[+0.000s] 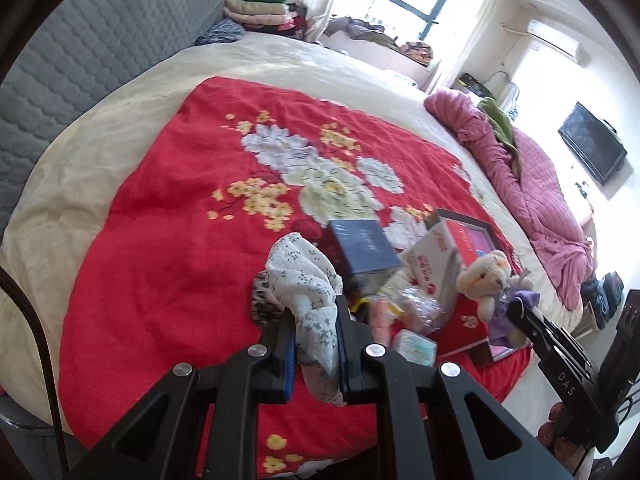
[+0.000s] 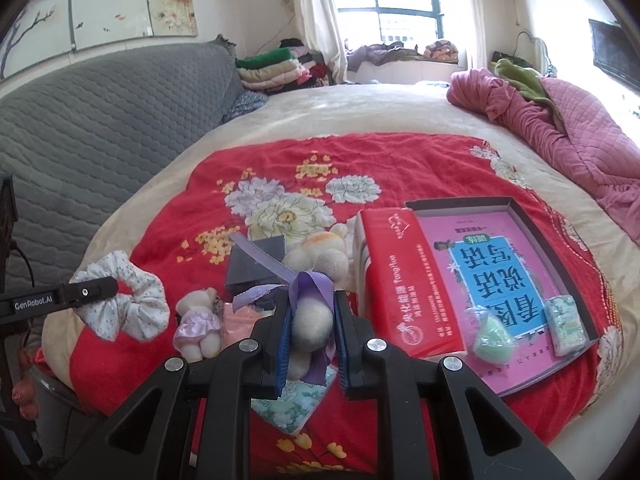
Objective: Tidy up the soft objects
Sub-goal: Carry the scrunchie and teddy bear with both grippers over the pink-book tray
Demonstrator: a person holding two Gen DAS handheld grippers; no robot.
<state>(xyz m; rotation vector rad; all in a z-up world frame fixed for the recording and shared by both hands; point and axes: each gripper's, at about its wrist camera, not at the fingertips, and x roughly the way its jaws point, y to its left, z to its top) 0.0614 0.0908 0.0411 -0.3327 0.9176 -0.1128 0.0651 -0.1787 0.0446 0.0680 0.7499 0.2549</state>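
My left gripper [image 1: 316,309] is shut on a white floral scrunchie [image 1: 304,276], which hangs above the red flowered blanket [image 1: 168,240]. The right wrist view shows that left gripper [image 2: 106,290] at the far left, with the scrunchie [image 2: 140,304] looped around its tip. My right gripper [image 2: 312,300] is shut on a cream teddy bear in a purple dress [image 2: 314,324], lifted off the blanket. Seen from the left wrist, the bear [image 1: 490,278] hangs from the right gripper [image 1: 522,309]. A second small bear in a purple dress [image 2: 200,316] lies on the blanket.
An open dark tray holding a pink book [image 2: 500,272], a green sponge [image 2: 492,340] and a tissue packet [image 2: 564,320] sits at right. Beside it stands a red tissue pack [image 2: 394,280]. A dark box [image 2: 252,268] and a floral tissue packet [image 2: 296,400] lie near centre. A pink quilt [image 2: 560,128] is heaped far right.
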